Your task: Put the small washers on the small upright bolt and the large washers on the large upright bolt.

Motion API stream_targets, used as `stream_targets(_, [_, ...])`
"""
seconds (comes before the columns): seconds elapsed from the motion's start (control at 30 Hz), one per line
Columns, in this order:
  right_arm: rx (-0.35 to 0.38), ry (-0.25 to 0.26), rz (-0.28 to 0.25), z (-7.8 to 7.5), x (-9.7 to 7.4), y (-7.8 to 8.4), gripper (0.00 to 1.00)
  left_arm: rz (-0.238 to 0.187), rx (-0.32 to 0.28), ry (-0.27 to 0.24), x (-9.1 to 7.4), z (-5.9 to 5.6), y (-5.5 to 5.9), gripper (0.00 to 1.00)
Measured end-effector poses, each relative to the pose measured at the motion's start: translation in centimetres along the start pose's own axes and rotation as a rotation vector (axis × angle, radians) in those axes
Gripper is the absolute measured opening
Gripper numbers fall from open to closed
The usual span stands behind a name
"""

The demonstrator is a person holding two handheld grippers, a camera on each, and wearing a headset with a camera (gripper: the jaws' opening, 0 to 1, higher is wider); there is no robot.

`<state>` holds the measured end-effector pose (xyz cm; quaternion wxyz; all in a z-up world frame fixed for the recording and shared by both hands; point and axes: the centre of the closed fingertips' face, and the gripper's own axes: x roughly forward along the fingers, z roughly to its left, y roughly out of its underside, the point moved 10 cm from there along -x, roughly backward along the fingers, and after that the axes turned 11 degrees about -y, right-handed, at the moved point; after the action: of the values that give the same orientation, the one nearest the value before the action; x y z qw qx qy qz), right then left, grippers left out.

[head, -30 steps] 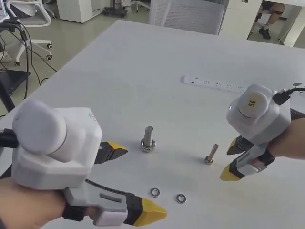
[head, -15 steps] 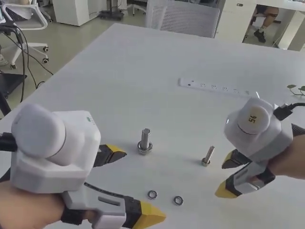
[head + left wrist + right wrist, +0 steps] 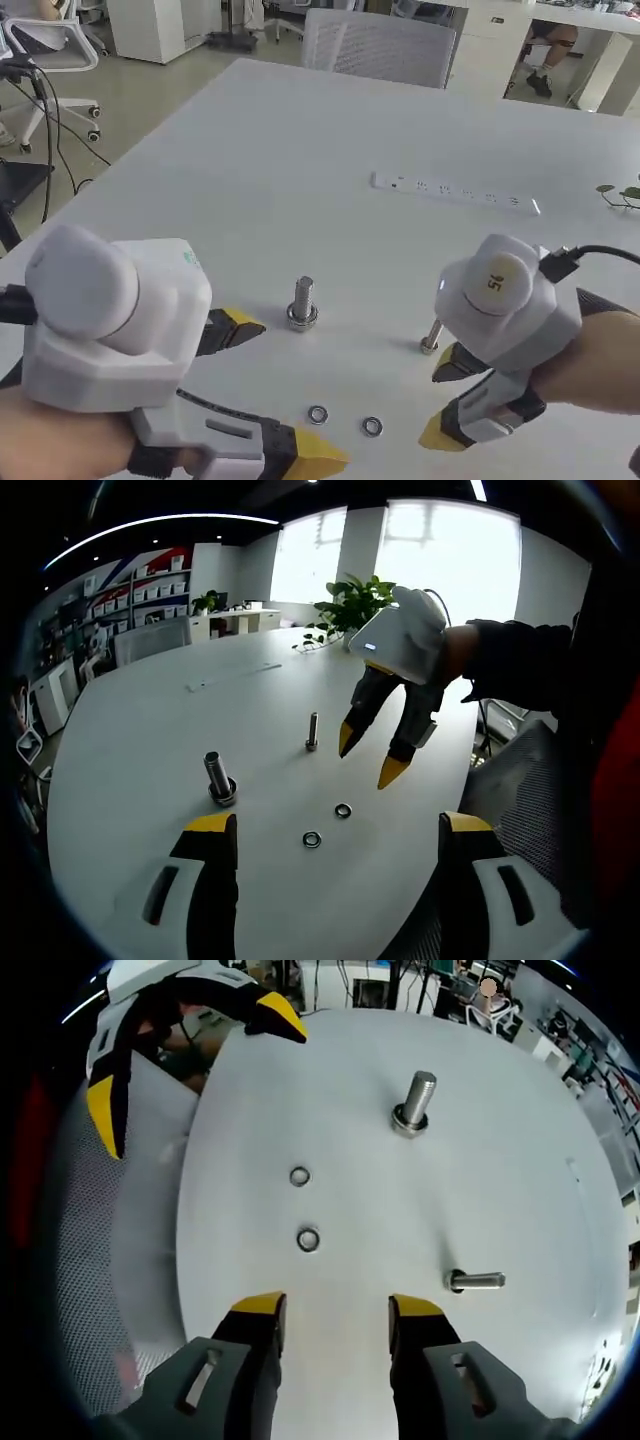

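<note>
White power strip [image 3: 455, 192] behind large bolt [image 3: 303, 300] | left gripper [image 3: 292, 393], right gripper [image 3: 433, 408]: jaws parted

Head view: above the table's [image 3: 300, 150] near edge, pitched down, facing the far edge. Left gripper view: low at the near edge, facing across to the right gripper [image 3: 367, 764]. Right gripper view: higher and closer, facing back at the left gripper [image 3: 195, 1070]. All three share the large bolt [image 3: 303, 302], small bolt [image 3: 432, 338] and two loose washers [image 3: 318, 414].

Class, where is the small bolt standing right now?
In the head view, the small bolt stands right of the large bolt, close beside the right gripper.
</note>
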<state>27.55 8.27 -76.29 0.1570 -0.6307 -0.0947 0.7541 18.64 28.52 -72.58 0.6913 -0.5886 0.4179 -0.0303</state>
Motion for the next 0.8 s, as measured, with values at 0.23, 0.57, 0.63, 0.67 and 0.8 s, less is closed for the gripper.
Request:
stream_targets(0.23, [-0.046,-0.031,0.01,0.7,1.3,-1.4,0.42,-0.003,-0.001,-0.007,-0.2,0.0,0.0,0.82])
stream_targets(0.57, [-0.096,-0.053,0.031,0.9,2.6,-2.8,0.37,-0.008,-0.008,-0.021,-0.6,0.0,0.1,0.82])
stream_targets(0.63, [-0.095,-0.058,0.031,0.8,2.8,-2.9,0.35,-0.008,-0.009,-0.024,-0.6,0.1,0.1,0.82])
stream_targets(0.67, [-0.096,-0.061,0.032,0.8,2.9,-2.9,0.34,-0.009,-0.01,-0.026,-0.7,0.1,0.1,0.82])
stream_targets(0.8, [-0.105,-0.065,0.039,0.9,3.2,-3.0,0.32,-0.009,-0.013,-0.029,-0.7,0.1,0.2,0.82])
